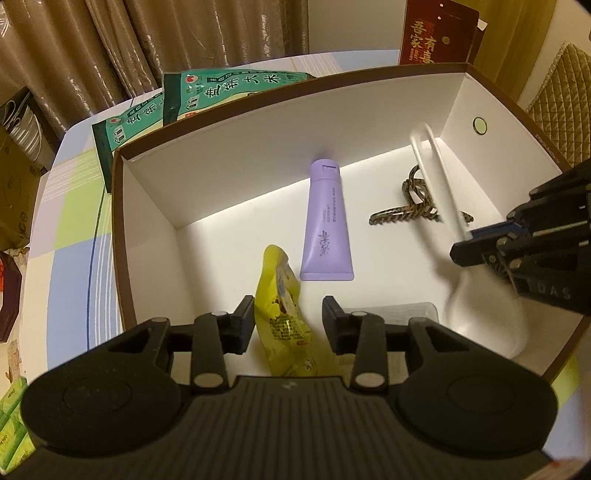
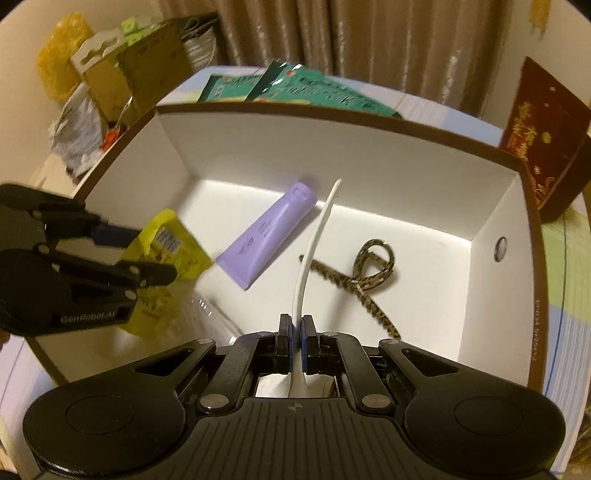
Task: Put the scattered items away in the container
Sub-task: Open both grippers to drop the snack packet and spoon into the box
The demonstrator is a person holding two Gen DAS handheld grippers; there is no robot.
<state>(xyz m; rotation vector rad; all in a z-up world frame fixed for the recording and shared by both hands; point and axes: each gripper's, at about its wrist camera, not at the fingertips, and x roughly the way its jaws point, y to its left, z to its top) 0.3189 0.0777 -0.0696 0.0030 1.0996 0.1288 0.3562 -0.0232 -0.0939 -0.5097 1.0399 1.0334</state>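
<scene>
From the left wrist we see the left tool [image 1: 288, 314] spread wide over the box [image 1: 258, 122], with a yellow snack packet [image 1: 282, 317] standing between its fingers; only the left finger appears to touch it. On the box floor beyond lies a purple tube [image 1: 327, 225], cap toward the far wall, and to its right a patterned cord [image 1: 410, 206]. The right tool [image 1: 476, 245] comes in from the right edge, gripping a white shoehorn [image 1: 439, 181]; its body reads "DAS". Behind the box, on the table [image 1: 70, 229], lie green rice bags [image 1: 207, 96] and a dark red box [image 1: 436, 33] with gold Chinese characters.

From the right wrist we see the right tool [image 2: 295, 343] pinched narrow on the shoehorn [image 2: 314, 240] — its blade arcs up over the box floor. The left tool [image 2: 147, 254], marked "GenRobot.AI", is at the left beside the packet [image 2: 170, 247]. The tube [image 2: 269, 236] and cord [image 2: 365, 273] lie inside the box [image 2: 332, 122].
</scene>
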